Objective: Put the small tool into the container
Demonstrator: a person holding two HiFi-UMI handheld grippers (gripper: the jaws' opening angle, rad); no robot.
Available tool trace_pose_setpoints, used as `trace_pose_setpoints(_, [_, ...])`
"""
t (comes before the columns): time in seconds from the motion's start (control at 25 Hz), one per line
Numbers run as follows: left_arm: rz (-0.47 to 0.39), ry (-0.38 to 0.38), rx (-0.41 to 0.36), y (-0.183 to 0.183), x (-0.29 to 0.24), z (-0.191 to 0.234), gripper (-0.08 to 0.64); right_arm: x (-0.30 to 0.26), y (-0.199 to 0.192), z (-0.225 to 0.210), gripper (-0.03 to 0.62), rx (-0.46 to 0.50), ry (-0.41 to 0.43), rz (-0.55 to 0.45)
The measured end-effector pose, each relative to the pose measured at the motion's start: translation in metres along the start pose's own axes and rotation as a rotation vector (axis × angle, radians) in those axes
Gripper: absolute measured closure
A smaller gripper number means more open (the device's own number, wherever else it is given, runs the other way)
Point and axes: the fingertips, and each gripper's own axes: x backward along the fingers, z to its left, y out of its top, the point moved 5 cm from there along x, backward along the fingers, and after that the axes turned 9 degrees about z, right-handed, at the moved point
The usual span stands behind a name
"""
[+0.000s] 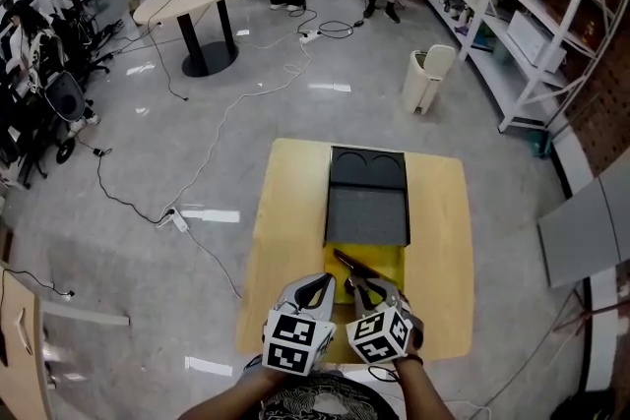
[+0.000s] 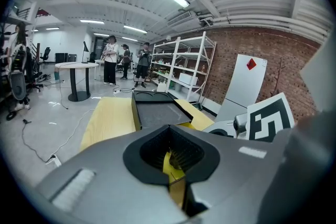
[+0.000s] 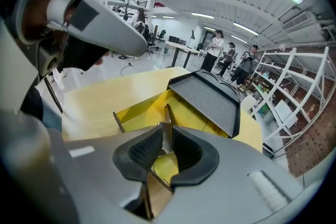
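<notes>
From the head view, looks down on a yellow wooden table (image 1: 295, 211) on glossy grey floor (image 1: 197, 133), with a black tray (image 1: 366, 202) far and a yellow container (image 1: 386, 261) near. Through the left gripper view, shows the left gripper (image 2: 169, 136) closed on nothing. Through the right gripper view, finds the right gripper (image 3: 164, 131) pinching the thin small tool (image 3: 165, 141) over the container, with shelving (image 3: 299, 86) far right.

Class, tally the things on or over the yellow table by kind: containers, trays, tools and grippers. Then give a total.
yellow container: 1
black tray: 1
small tool: 1
grippers: 2 (left gripper, right gripper)
Total: 5
</notes>
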Motion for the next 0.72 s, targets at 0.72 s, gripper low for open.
trace_pose_setpoints(0.72, [-0.064, -0.035, -0.039, 0.004, 0.037, -0.105, 0.554, 0.153, -0.019, -0.020, 0.586, -0.445, 0.085, -0.405])
